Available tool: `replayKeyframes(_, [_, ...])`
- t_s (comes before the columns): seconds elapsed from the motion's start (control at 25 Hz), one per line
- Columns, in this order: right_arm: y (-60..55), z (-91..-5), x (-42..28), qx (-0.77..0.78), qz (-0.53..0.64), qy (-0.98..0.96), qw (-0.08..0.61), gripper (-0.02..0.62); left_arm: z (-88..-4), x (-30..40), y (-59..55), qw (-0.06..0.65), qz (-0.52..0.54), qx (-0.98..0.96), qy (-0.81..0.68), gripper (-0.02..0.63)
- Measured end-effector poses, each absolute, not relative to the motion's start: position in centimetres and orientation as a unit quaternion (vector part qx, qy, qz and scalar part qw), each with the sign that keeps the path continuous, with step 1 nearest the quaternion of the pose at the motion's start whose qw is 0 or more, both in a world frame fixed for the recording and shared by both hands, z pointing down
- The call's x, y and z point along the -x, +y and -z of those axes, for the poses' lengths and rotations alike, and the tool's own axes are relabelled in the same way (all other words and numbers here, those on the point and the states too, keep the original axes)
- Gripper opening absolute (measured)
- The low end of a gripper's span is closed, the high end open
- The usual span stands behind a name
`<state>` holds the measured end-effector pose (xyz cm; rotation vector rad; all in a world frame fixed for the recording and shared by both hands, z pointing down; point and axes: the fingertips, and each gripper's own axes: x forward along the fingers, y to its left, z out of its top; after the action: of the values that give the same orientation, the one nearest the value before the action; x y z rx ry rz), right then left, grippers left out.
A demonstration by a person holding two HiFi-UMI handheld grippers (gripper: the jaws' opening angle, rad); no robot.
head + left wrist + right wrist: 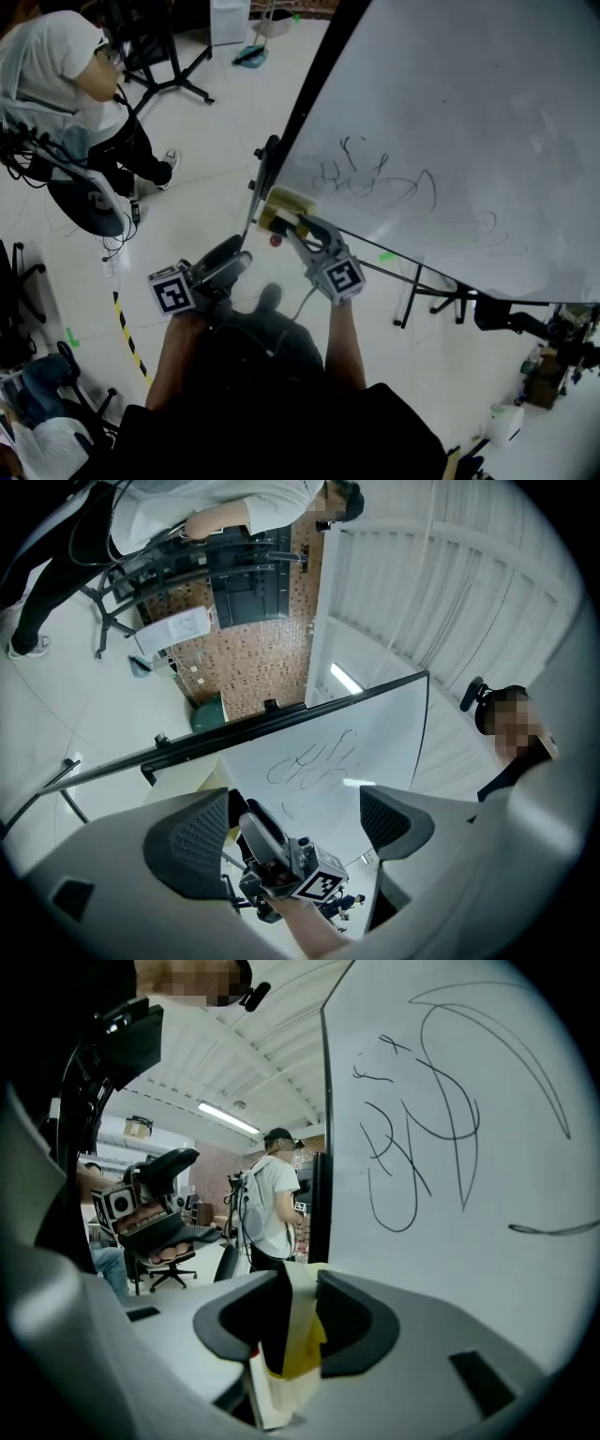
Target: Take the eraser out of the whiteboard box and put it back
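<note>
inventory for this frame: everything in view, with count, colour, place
whiteboard: one, white, right side of head view
scribbles: several, black, on the whiteboard
eraser: one, yellow and cream, at whiteboard's lower-left edge
small red item: one, just below eraser; unidentifiable
bystander: one, white top, upper left
hazard tape: one strip, yellow-black, floor at left
left tongs: grey, open, empty
right tongs: grey, shut on eraser

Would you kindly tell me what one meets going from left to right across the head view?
Seated person in white → left gripper → eraser → whiteboard scribbles
</note>
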<state>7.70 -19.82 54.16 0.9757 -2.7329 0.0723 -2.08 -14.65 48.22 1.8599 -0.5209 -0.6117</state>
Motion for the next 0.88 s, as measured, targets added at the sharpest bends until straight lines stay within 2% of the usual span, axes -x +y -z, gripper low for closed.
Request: replayKeyframes(0.88, [-19.3,-55.6,-7.6,-0.353,0.022,-0.92,0.169,0.163,-48.3,2.4,-15.0,0.527,0.256,-0.78,-0.219,0.428])
